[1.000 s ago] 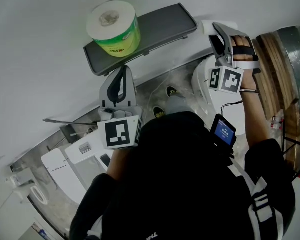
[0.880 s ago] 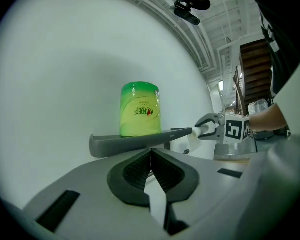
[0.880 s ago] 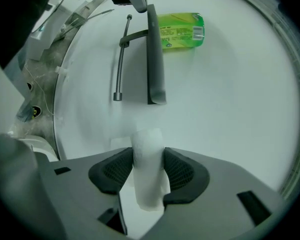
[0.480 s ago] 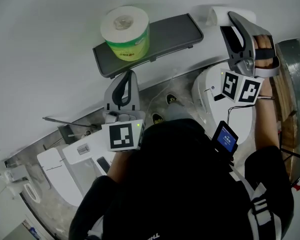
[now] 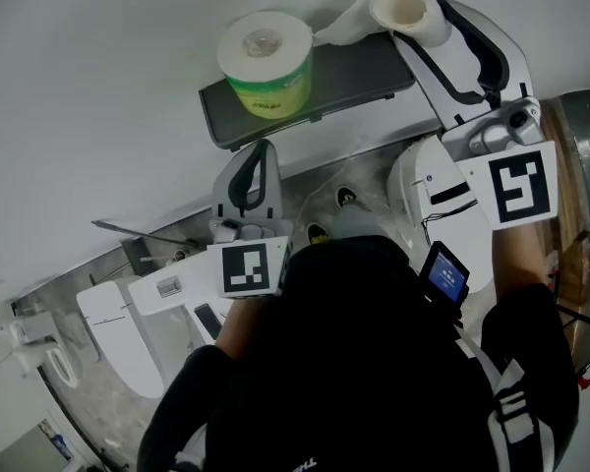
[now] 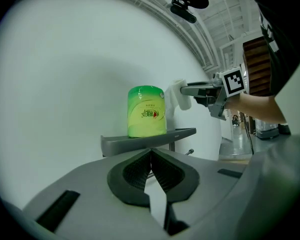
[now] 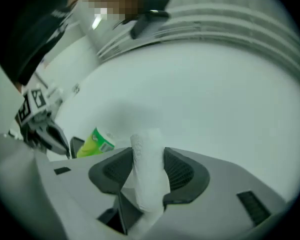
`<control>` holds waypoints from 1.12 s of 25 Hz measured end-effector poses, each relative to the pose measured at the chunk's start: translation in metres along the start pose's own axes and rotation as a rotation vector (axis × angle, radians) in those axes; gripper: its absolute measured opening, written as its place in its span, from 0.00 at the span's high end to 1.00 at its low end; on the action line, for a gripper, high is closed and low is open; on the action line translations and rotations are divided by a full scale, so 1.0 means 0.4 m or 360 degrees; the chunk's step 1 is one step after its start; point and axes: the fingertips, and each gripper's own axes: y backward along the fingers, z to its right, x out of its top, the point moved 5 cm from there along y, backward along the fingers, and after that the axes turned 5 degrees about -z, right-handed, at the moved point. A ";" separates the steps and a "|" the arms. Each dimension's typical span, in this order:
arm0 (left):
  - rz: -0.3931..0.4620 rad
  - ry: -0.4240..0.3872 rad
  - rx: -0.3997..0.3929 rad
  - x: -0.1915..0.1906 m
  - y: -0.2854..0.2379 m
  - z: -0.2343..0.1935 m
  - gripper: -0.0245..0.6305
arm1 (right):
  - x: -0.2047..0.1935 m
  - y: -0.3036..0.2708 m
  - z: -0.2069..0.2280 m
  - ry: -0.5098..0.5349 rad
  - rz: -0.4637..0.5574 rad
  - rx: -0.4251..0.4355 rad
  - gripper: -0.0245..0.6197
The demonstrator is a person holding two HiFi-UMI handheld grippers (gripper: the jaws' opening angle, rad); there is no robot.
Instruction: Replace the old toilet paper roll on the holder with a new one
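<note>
- The left gripper (image 6: pixel 151 153) sat below the shelf (image 5: pixel 359 62), its fingers shut together on nothing.
- The new roll (image 5: pixel 265 59), in green wrap, stood upright on the shelf's left part. It looked light, soft and squashable, so it was best taken gently across its sides.
- The old roll (image 5: pixel 403 8), nearly spent, hung above the shelf's right end, with a loose tail trailing.
- The right gripper (image 7: pixel 149 164) had its fingers half closed, pinching that flimsy old roll.
</note>
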 end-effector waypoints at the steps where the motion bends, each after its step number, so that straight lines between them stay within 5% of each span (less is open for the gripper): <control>1: -0.0001 0.0011 0.0004 0.002 0.002 0.001 0.93 | -0.021 -0.006 0.002 -0.0206 0.0021 0.0062 0.64; 5: -0.0021 0.0004 0.0021 0.001 0.009 -0.002 0.93 | -0.110 -0.035 0.007 -0.0947 0.0067 0.0242 0.64; 9: 0.0000 0.0009 0.0018 0.011 0.004 -0.002 0.93 | -0.171 -0.064 0.001 -0.1310 0.0068 0.0282 0.64; 17: -0.0019 -0.0011 0.0011 -0.001 0.000 -0.003 0.93 | -0.173 -0.068 -0.020 -0.1197 -0.0039 0.0257 0.64; 23: -0.0019 -0.0016 0.0018 0.001 0.008 -0.010 0.93 | -0.190 -0.025 -0.010 -0.1385 -0.0020 0.0183 0.64; 28: -0.0009 -0.0002 -0.0002 0.006 -0.003 -0.005 0.93 | -0.189 -0.038 -0.029 -0.1291 0.0010 0.0126 0.65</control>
